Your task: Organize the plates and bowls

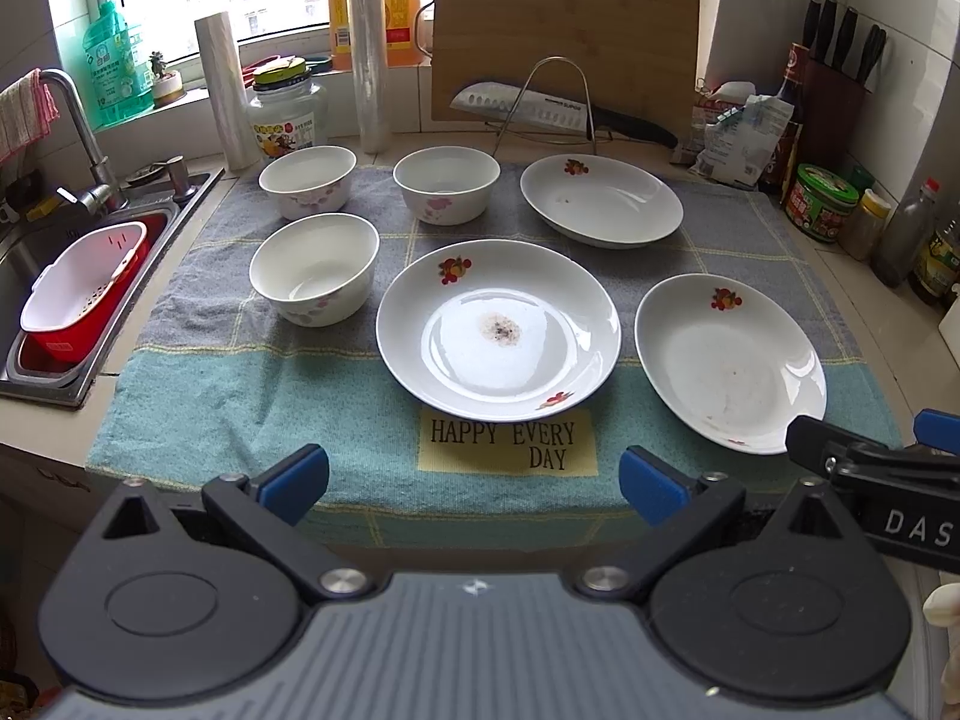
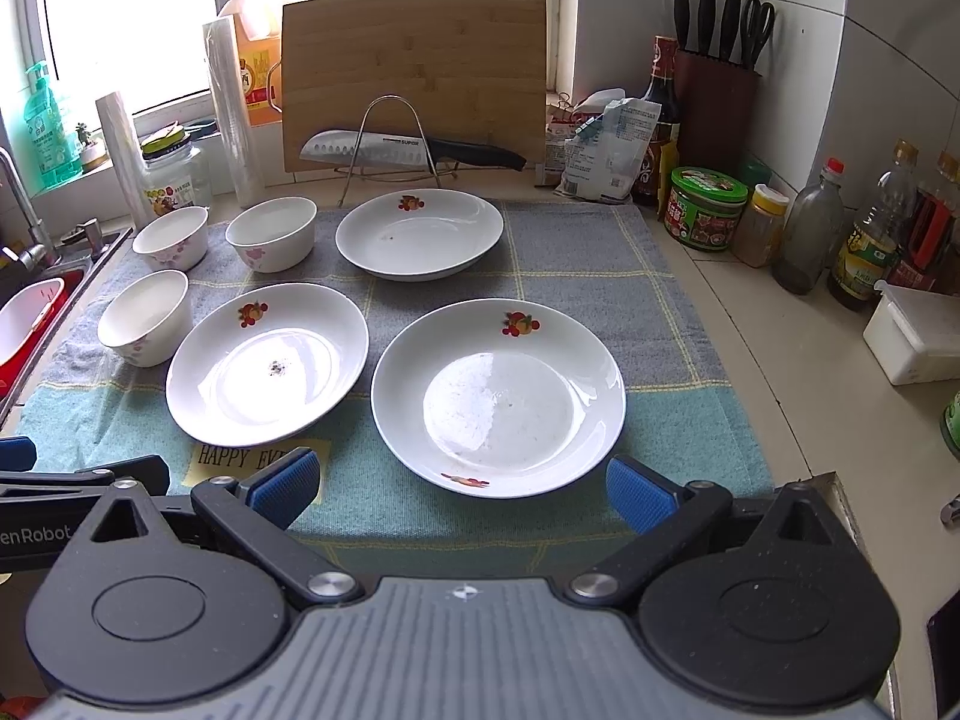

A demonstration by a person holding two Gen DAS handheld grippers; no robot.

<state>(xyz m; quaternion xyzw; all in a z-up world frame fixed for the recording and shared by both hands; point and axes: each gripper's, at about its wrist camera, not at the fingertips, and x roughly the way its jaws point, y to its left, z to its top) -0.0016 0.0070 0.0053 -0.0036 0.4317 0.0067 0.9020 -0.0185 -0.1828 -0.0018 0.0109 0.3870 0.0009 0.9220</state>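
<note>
Three white plates with fruit prints lie apart on a grey and teal cloth (image 1: 252, 408): a middle plate (image 1: 498, 324) (image 2: 267, 363), a near right plate (image 1: 729, 360) (image 2: 498, 396) and a far plate (image 1: 601, 199) (image 2: 419, 232). Three white bowls with pink flowers stand upright at the left: near bowl (image 1: 314, 267) (image 2: 146, 325), far left bowl (image 1: 308, 180) (image 2: 171, 237), far middle bowl (image 1: 446, 183) (image 2: 272, 233). My left gripper (image 1: 474, 483) is open and empty, short of the middle plate. My right gripper (image 2: 459, 489) is open and empty at the near rim of the right plate.
A sink (image 1: 36, 276) with a red and white strainer basket (image 1: 84, 291) lies left. A cutting board (image 1: 564, 36), a knife on a wire rack (image 1: 540, 111), film rolls and jars stand behind. Sauce bottles (image 2: 864, 240), a knife block (image 2: 717, 102) and a white box (image 2: 912, 336) line the right counter.
</note>
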